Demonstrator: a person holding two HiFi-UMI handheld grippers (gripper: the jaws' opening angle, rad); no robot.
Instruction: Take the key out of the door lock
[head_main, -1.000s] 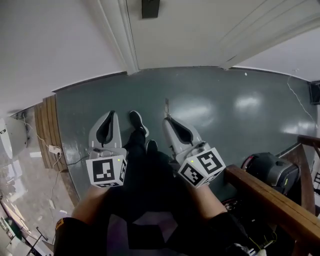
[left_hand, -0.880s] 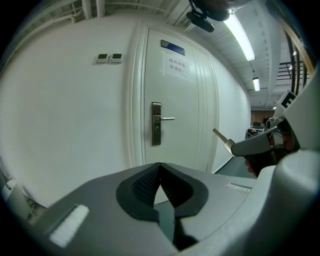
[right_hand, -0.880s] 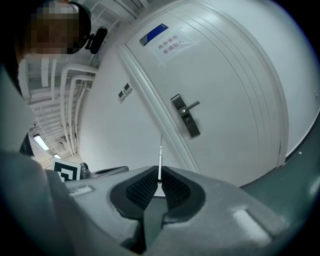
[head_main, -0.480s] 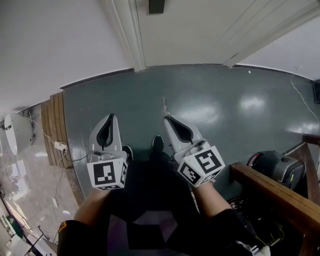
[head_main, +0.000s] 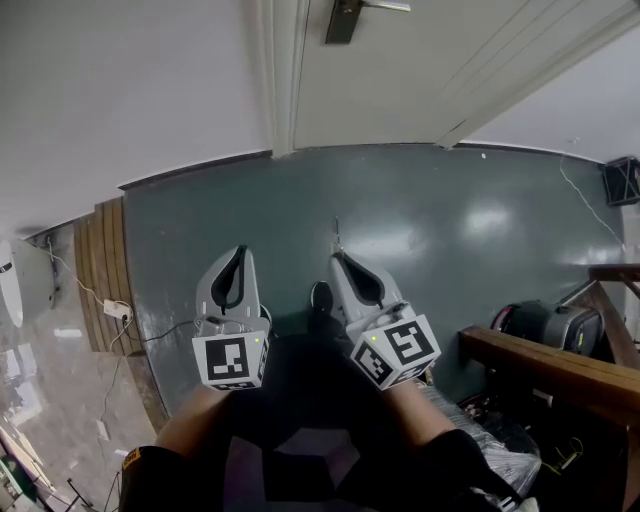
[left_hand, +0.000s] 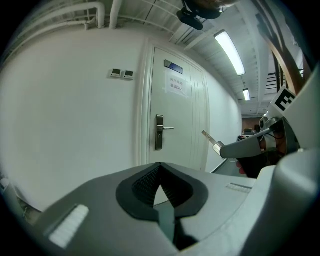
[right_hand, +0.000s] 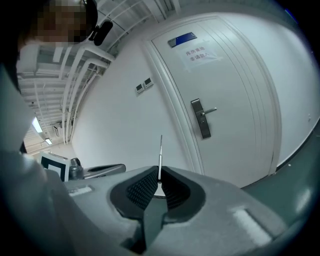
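Observation:
The white door (head_main: 400, 70) stands closed ahead, with its dark lock plate and lever handle (head_main: 343, 20) at the top of the head view. My right gripper (head_main: 339, 258) is shut on the key (head_main: 337, 236), whose thin blade (right_hand: 160, 150) sticks straight out from between the pads. The key is out of the lock, well short of the lock plate (right_hand: 202, 118). My left gripper (head_main: 238, 250) hangs beside it, shut with nothing between its pads. From the left gripper view I see the lock plate (left_hand: 159, 132) and the key (left_hand: 211, 140) in the other gripper.
Below me is a grey-green floor (head_main: 450, 230). A wooden railing (head_main: 560, 365) and a black bag (head_main: 545, 325) stand at the right. Wood panelling (head_main: 100, 270) and a cable with a socket strip (head_main: 115, 310) run along the left. One shoe (head_main: 320, 296) shows between the grippers.
The head view has tipped up, so the door's lock plate and handle now show at the top. The person's shoes have drawn back under the grippers. Both grippers keep their pose and the key stays held.

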